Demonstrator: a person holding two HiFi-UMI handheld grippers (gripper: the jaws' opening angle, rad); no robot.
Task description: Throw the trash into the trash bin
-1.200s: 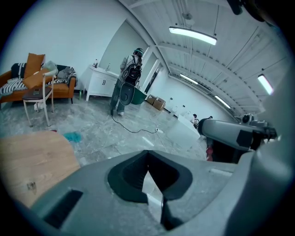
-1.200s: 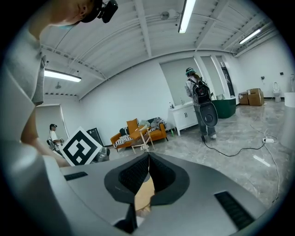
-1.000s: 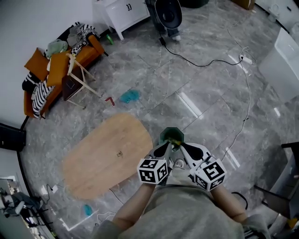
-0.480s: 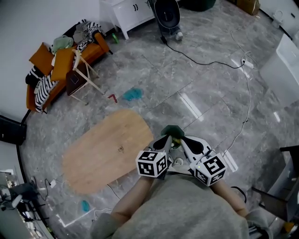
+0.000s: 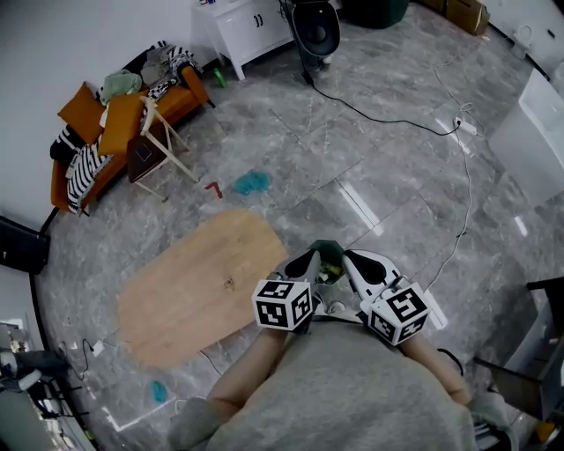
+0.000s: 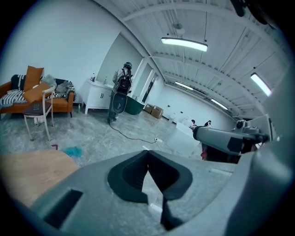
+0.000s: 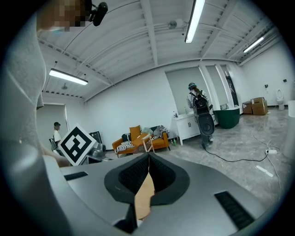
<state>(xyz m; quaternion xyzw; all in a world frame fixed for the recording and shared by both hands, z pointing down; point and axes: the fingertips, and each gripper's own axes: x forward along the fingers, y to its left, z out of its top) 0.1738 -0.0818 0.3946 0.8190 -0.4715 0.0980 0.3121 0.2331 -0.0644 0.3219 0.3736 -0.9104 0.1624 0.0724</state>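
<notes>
In the head view a small green trash bin (image 5: 327, 252) stands on the grey floor just right of the wooden table, with yellowish trash (image 5: 330, 272) inside. My left gripper (image 5: 308, 262) and right gripper (image 5: 349, 262) hang side by side over its rim, close to my chest. The left gripper (image 6: 147, 153) has its jaws shut with only floor showing behind them. The right gripper (image 7: 148, 156) also has its tips together. A tan strip (image 7: 144, 196) shows in the gap below them, and I cannot tell if it is a scrap or the table behind.
An oval wooden table (image 5: 198, 291) lies left of the bin. Further left are an orange sofa (image 5: 106, 132) with clothes and a folding chair (image 5: 154, 145). A teal cloth (image 5: 249, 182) lies on the floor. A black cable (image 5: 397, 119) crosses the floor, and a white cabinet (image 5: 251, 22) stands far off.
Both grippers have risen a little above the bin and drawn closer to my body. Their jaws stayed together.
</notes>
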